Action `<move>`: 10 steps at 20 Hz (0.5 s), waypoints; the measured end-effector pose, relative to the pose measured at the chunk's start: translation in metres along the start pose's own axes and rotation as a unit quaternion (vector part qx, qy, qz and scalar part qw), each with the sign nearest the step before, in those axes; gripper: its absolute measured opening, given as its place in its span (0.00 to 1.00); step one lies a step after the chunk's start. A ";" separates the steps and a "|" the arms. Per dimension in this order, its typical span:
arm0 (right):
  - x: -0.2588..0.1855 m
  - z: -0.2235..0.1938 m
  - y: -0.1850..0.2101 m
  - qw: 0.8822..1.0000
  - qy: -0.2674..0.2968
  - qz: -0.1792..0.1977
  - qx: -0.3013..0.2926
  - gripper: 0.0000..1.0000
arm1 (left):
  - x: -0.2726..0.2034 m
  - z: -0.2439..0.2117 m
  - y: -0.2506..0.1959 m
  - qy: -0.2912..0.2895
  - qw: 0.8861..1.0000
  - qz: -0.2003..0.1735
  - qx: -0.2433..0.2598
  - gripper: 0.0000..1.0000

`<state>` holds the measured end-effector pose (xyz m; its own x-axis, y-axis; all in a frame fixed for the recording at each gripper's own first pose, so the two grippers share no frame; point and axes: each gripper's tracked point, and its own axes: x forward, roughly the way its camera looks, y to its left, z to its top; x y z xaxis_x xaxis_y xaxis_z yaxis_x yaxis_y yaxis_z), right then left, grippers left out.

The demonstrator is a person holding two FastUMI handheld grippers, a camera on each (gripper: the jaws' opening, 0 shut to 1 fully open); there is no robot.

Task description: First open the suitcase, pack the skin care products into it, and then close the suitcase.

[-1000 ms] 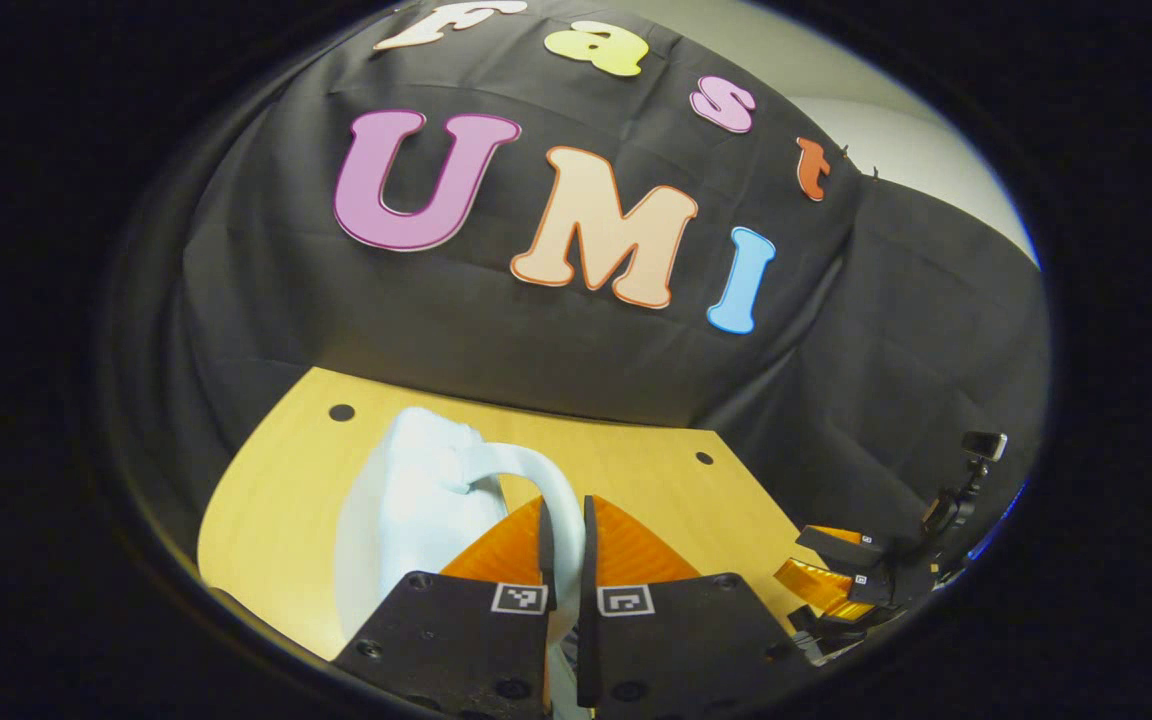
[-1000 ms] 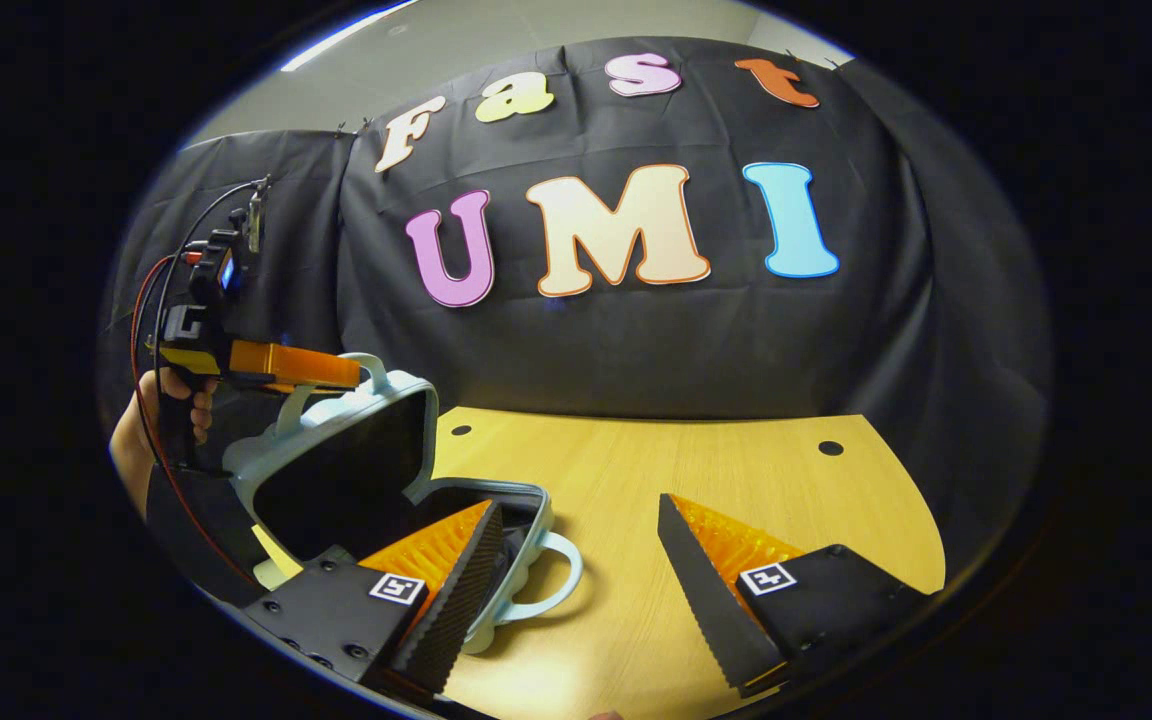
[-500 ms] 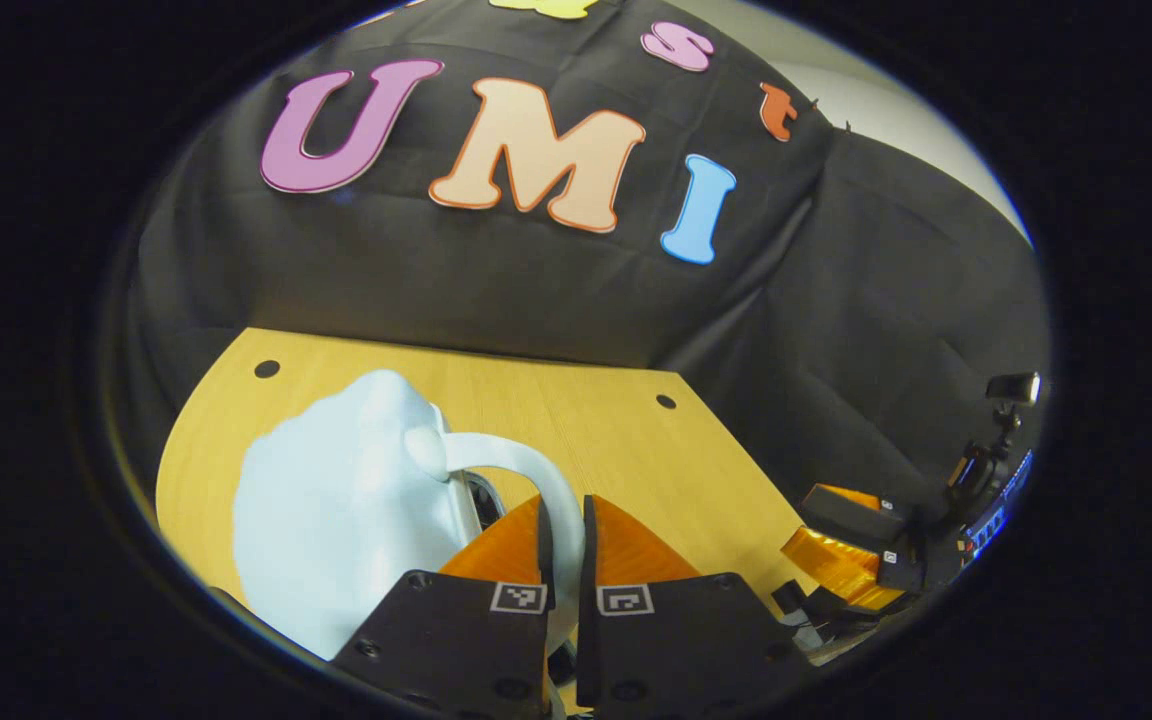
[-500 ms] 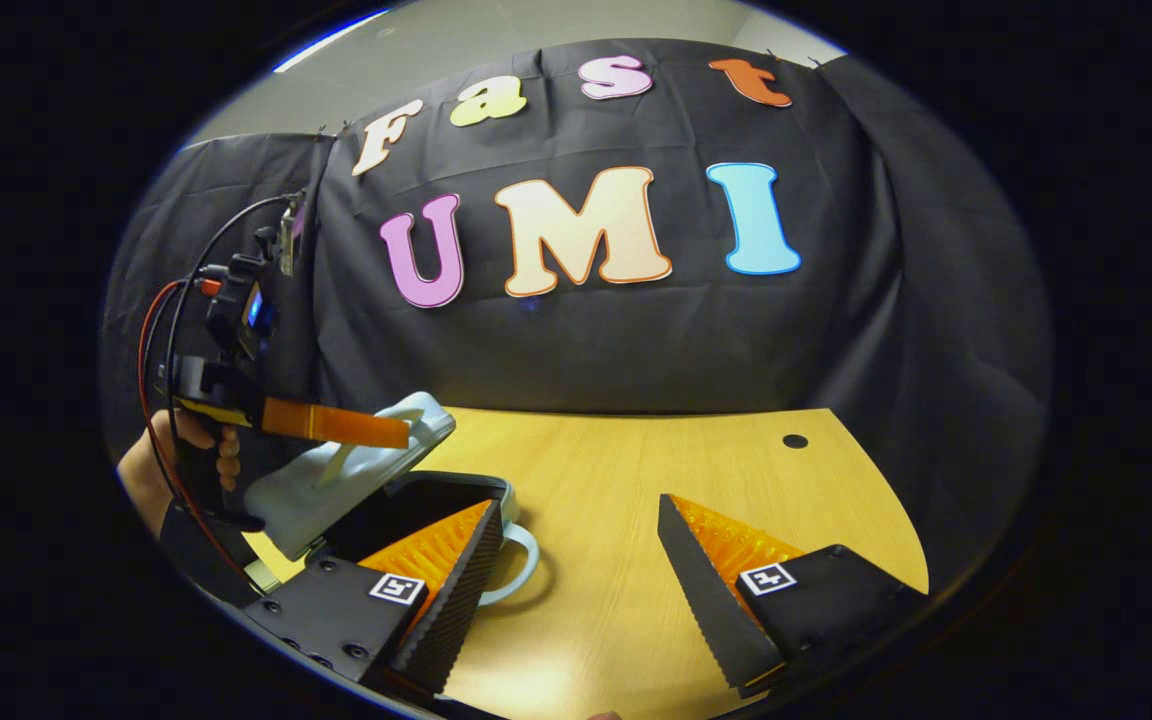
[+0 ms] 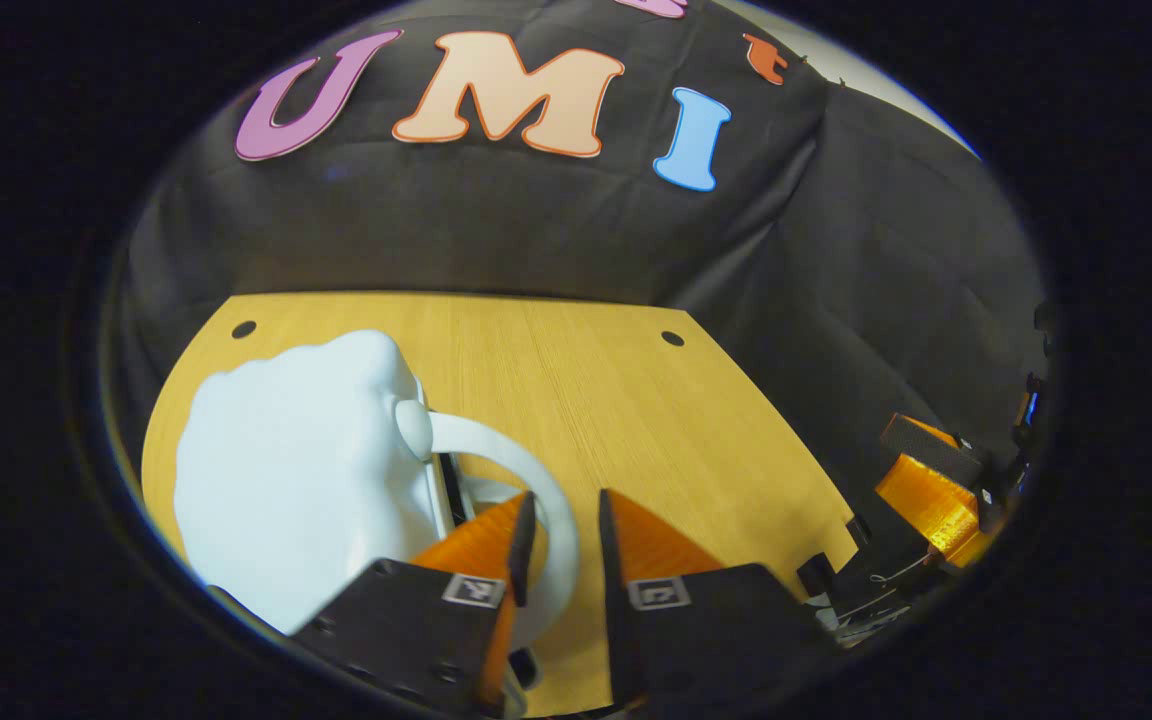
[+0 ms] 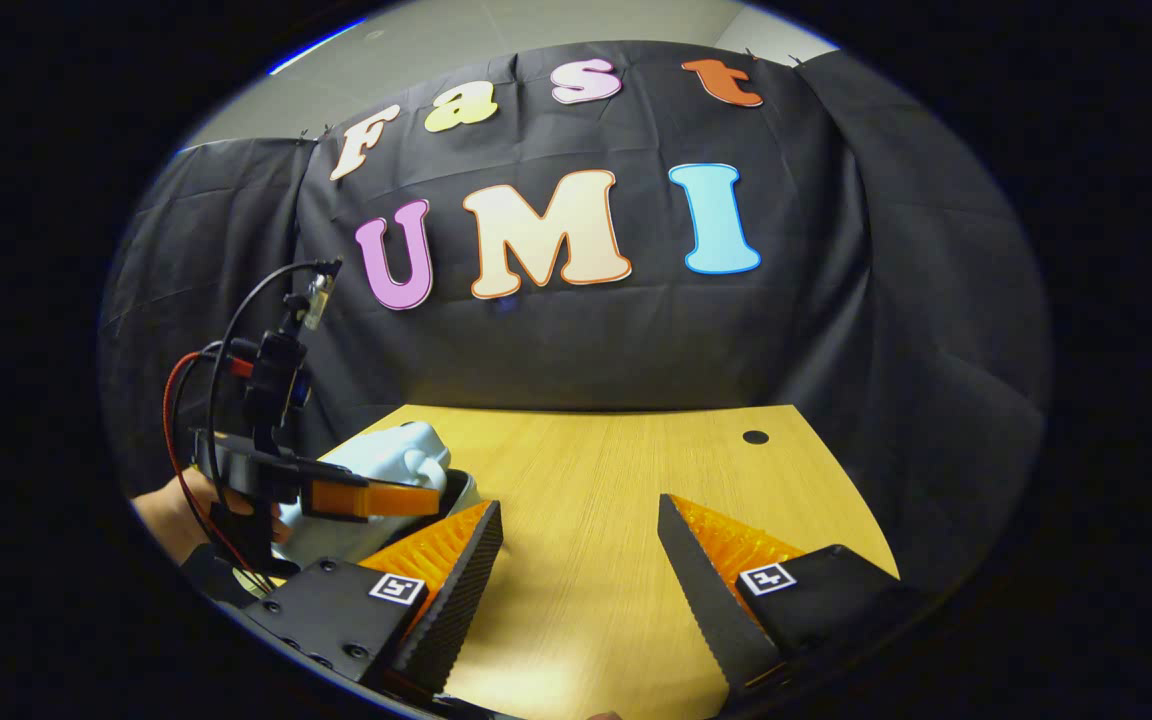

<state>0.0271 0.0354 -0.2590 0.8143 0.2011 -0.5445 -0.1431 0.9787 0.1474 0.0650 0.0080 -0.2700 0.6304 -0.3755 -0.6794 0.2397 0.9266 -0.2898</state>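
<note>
The pale blue suitcase (image 5: 296,470) lies on the wooden table (image 5: 576,380) with its lid down, a thin dark slit left at the front seam. Its white lid handle (image 5: 496,450) arcs between the fingers of my left gripper (image 5: 561,515), which is slightly open, with a sliver of table showing beside the handle. In the right gripper view the suitcase (image 6: 386,460) sits at the left with the left gripper (image 6: 406,498) over it. My right gripper (image 6: 581,530) hangs open over bare table, to the right of the case, holding nothing.
A hand (image 6: 176,500) holds the left gripper, with red and black cables looping above it. The right gripper (image 5: 921,480) appears at the far right of the left gripper view. Two small holes (image 5: 672,338) mark the table's back edge near the black cloth wall.
The left gripper brought the lid down by its handle from wide open to nearly shut, then its fingers parted a little. The right gripper stayed open and hardly moved.
</note>
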 end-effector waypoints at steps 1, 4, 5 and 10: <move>0.000 0.004 -0.003 1.000 -0.005 0.005 -0.001 0.98 | 0.000 0.006 -0.007 -0.020 1.000 0.005 0.001 0.52; -0.002 0.028 -0.009 0.999 -0.030 0.027 -0.004 0.98 | -0.021 0.049 -0.025 -0.118 0.991 0.046 0.034 0.84; -0.003 0.042 -0.012 0.999 -0.045 0.029 -0.004 0.98 | -0.033 0.073 -0.029 -0.160 0.984 0.068 0.047 0.84; -0.020 0.124 -0.002 0.989 -0.144 0.017 0.002 0.98 | -0.096 0.136 -0.053 -0.282 0.943 0.132 0.114 0.96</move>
<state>0.0812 0.0242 -0.1459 0.9356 0.2136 -0.2810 -0.1718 0.9710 0.1661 0.0917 -0.0026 -0.0976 0.9675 -0.1207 -0.2220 0.1317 0.9907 0.0352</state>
